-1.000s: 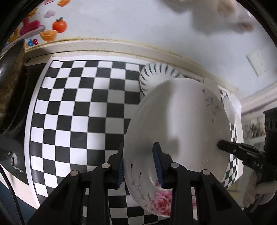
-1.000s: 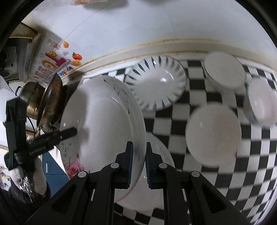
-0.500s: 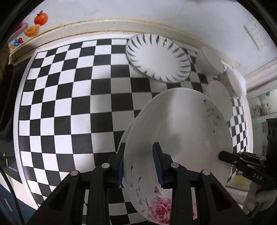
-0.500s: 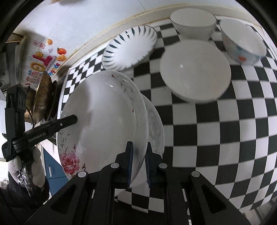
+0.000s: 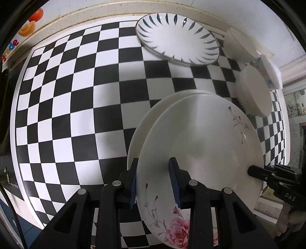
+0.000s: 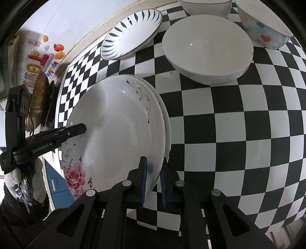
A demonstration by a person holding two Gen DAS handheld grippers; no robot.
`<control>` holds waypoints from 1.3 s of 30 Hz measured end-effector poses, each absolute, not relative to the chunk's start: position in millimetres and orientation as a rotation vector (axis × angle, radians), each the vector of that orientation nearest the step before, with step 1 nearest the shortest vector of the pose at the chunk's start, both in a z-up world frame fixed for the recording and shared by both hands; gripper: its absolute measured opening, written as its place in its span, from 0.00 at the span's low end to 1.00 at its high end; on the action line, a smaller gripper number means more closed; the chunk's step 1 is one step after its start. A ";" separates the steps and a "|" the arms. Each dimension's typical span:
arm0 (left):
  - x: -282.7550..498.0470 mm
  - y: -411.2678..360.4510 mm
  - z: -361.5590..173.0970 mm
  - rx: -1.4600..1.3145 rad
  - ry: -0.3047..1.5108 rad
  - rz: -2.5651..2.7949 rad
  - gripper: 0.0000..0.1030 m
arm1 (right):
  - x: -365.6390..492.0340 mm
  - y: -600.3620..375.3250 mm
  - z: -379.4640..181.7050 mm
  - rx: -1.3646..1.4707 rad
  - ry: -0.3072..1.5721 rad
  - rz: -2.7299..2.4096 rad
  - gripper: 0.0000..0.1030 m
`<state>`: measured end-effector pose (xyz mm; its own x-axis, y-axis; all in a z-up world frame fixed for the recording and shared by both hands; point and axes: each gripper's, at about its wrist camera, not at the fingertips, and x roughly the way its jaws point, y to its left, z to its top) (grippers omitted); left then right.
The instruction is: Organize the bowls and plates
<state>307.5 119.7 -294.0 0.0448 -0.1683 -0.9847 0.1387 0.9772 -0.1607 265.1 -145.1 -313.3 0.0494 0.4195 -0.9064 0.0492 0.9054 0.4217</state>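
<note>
Left gripper (image 5: 153,183): narrowly parted, pads clamped on near rim of rose plate (image 5: 200,153).
Right gripper (image 6: 153,183): almost closed, pinching opposite rim of same plate.
Rose plate: held tilted, directly over plain white plate (image 5: 145,122) lying on checkered mat (image 5: 76,115); contact between the two unclear.
Blue-leaf plate (image 5: 177,38): far side of mat, near wall.
White bowl (image 6: 208,49): right of stack, apart.
Patterned bowl (image 6: 267,28) and another white bowl (image 6: 204,5): farther right.

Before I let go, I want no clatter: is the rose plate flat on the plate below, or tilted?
Tilted. The rose plate slants above the plain plate, both grippers clamping its rim.
</note>
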 end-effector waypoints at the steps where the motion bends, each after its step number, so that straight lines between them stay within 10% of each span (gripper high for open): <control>1: 307.4 119.6 -295.6 -0.022 1.516 -0.231 0.27 | 265.2 -143.4 -315.6 0.380 1.513 0.293 0.14; 39: 309.5 88.4 -318.3 0.096 1.596 -0.183 0.27 | 276.2 -129.4 -322.8 0.268 1.550 0.198 0.16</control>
<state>309.5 88.4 -318.3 -0.0350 -0.0522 -0.9980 0.1745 0.9830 -0.0576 276.2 -129.4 -322.8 0.0145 0.2924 -0.9562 0.0428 0.9552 0.2928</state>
